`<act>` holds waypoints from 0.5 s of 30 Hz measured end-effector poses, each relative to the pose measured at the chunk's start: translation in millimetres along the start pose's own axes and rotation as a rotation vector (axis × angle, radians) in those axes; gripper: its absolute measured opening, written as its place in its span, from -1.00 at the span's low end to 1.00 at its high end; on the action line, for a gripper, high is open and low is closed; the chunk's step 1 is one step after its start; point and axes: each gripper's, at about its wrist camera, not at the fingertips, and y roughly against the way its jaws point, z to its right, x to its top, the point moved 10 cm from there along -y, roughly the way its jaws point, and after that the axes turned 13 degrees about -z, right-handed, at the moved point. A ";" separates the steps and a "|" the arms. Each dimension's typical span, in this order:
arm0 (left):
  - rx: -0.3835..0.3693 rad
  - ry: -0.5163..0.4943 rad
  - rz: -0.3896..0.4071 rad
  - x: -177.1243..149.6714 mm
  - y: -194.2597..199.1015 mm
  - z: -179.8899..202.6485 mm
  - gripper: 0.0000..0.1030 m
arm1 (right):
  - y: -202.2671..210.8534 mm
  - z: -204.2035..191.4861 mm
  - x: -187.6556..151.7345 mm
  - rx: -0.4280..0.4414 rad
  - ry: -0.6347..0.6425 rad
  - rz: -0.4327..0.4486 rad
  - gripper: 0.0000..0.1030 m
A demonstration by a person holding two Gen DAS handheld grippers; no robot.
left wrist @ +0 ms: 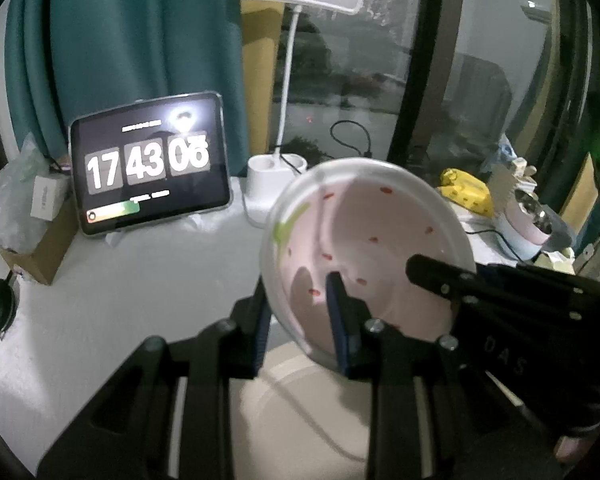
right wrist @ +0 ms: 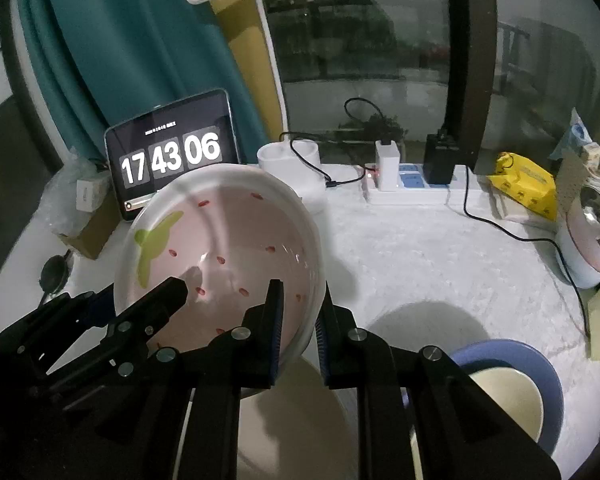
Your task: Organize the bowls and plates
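A: Okay, both tongs pinching the pink bowl [right wrist: 220, 256] rim: right gripper [right wrist: 298, 332] one side, left gripper [left wrist: 300, 320] opposite, bowl tilted in air above a cream plate [right wrist: 300, 412].
B: Risk?
A: Uneven pull, rim slips, it drops on the plate.
B: Text?
A: Tablet [right wrist: 172, 152] behind reads 17 43 06.

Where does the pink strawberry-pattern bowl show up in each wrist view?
Left wrist: pink bowl right of centre, tilted, rim clamped by left gripper.
Right wrist: bowl left of centre, rim clamped by right gripper.
Shared landmark: tablet clock behind it.
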 end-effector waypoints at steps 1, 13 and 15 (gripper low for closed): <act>0.000 -0.002 0.001 -1.0 1.3 1.6 -0.47 | 2.4 0.9 -1.7 0.001 -0.001 0.003 -0.69; -0.010 -0.041 0.014 -17.3 22.0 35.2 -0.47 | 33.2 19.9 -22.1 -0.005 -0.026 0.041 -0.69; -0.014 -0.046 0.016 -19.6 24.3 40.9 -0.47 | 37.4 24.1 -26.0 -0.007 -0.030 0.045 -0.69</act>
